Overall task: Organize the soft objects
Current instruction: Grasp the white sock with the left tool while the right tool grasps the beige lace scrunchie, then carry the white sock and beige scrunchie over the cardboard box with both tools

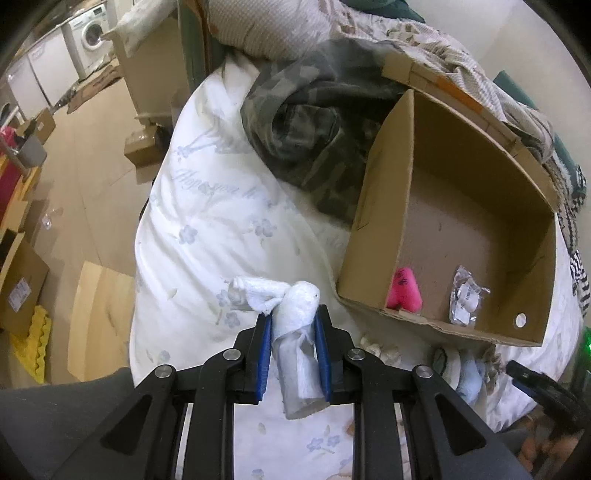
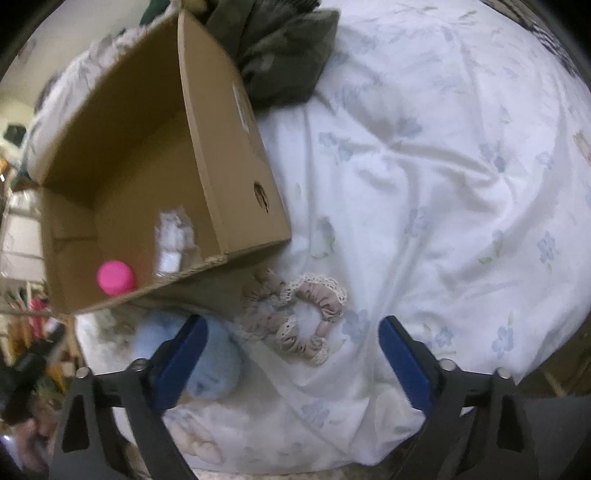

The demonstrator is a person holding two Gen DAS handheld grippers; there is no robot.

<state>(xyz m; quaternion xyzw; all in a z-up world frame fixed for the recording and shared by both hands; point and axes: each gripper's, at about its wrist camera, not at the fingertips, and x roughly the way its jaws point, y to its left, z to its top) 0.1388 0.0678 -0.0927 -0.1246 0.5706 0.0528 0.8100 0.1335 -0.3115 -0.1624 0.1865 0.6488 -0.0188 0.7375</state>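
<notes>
My left gripper (image 1: 293, 321) is shut on a white rolled towel toy (image 1: 295, 332) and holds it above the bed, left of the open cardboard box (image 1: 388, 177). In the box lie a pink plush (image 1: 404, 291) and a clear packet (image 1: 466, 297). My right gripper (image 2: 293, 328) is open over the bed. A beige lace scrunchie (image 2: 314, 321) lies between its fingers, and a light blue plush (image 2: 207, 365) lies by its left finger. The box (image 2: 221, 147), pink plush (image 2: 115, 277) and packet (image 2: 171, 236) also show in the right wrist view.
A white floral duvet (image 1: 207, 229) covers the bed. A camouflage garment (image 1: 310, 133) lies behind the box. A pillow (image 1: 266, 29) sits at the head. Left of the bed are wooden floor (image 1: 88, 155), cardboard boxes (image 1: 18, 280) and a washing machine (image 1: 90, 37).
</notes>
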